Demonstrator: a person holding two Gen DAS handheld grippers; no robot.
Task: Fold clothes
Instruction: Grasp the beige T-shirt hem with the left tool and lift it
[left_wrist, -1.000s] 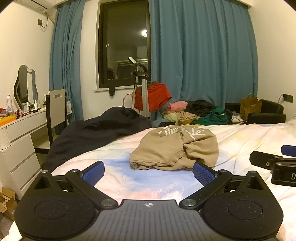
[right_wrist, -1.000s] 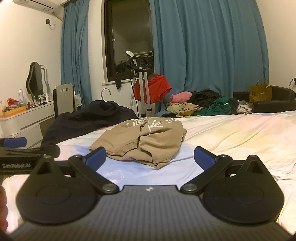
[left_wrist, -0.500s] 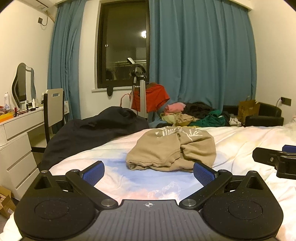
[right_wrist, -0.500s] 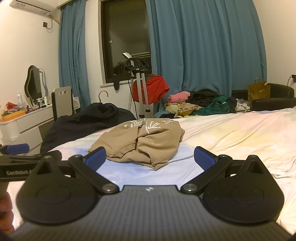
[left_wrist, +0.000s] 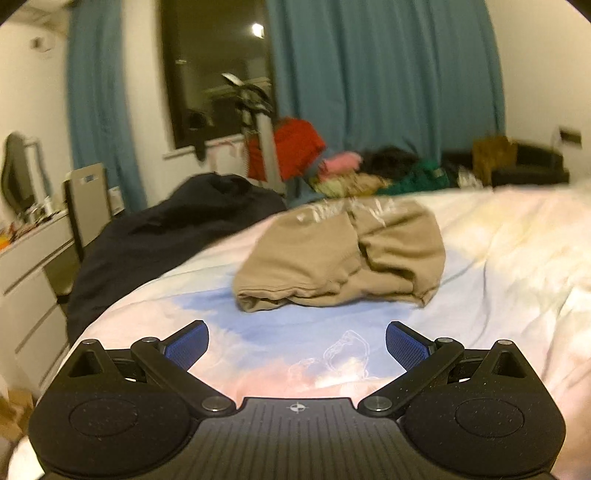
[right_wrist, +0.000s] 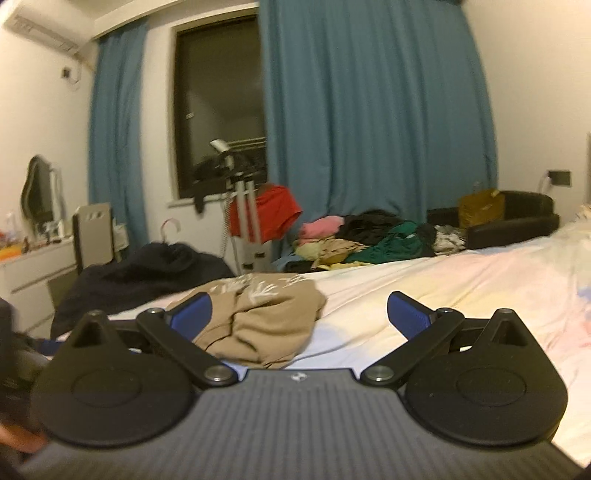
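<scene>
Two grippers, ours, hover with jaws spread wide and empty: the left gripper above the bed sheet, the right gripper nearby. Between and beyond them, a crumpled tan garment lies on the bed beside a dark blanket.

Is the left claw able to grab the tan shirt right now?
Probably yes. The left claw is open and points at the tan shirt, with only bare bedsheet between them. It isn't touching the shirt yet, so it must move forward first.
</scene>
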